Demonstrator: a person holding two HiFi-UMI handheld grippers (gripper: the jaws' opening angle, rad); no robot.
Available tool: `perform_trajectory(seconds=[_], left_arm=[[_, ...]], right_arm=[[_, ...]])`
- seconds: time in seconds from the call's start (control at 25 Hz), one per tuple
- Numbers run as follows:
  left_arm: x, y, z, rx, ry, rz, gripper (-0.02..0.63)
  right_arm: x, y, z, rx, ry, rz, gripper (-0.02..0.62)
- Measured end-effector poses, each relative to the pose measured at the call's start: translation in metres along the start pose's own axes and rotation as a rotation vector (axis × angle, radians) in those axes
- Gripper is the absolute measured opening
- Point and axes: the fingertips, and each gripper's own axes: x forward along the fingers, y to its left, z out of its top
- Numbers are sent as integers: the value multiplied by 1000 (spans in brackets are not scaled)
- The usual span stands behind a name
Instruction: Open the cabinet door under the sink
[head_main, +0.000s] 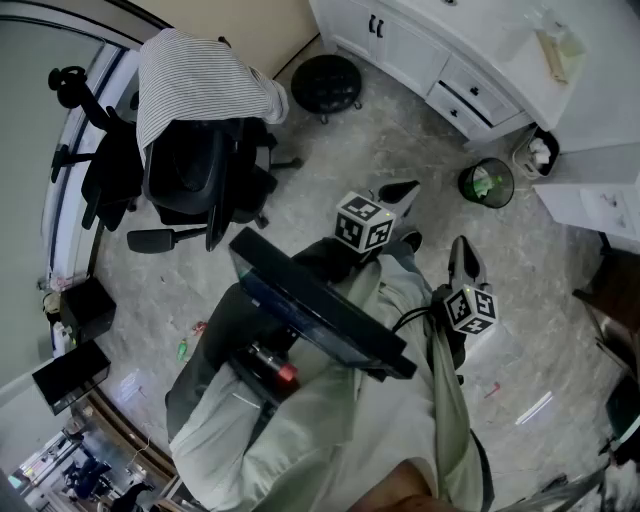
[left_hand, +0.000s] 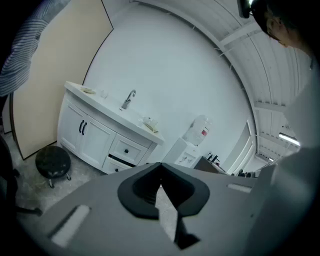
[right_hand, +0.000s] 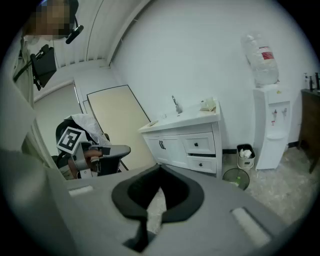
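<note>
Nearest to you, both grippers hang over your lap and the grey floor (head_main: 560, 300). Your left gripper (head_main: 402, 190) has its jaws pressed together with nothing between them, as its own view shows (left_hand: 160, 167). Your right gripper (head_main: 461, 248) sits a little nearer and to the right; it too is closed and empty (right_hand: 159, 169).

Beyond them to the left stands a black office chair (head_main: 195, 175) with a striped cloth (head_main: 195, 85) draped over its back. To the right, a small round bin (head_main: 486, 184) sits on the floor.

Further off, a black round stool (head_main: 326, 83) stands just in front of the white sink cabinet (head_main: 420, 50). The cabinet door (head_main: 372, 32) under the sink is shut, with a pair of black handles (right_hand: 162, 145) where it meets its twin, left of the drawers (right_hand: 196, 145). Both grippers are well apart from it. A water dispenser (right_hand: 272, 125) stands against the far wall, right of the cabinet.
</note>
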Motion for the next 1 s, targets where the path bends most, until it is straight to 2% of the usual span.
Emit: perform_trajectory(seconds=[0.44, 1.0], left_arm=[[-13, 14, 7, -3, -20, 8, 8], [-56, 37, 15, 17, -56, -6, 8]], right_arm=[[9, 14, 0, 6, -7, 15, 0], [22, 69, -1, 36, -75, 144, 0]])
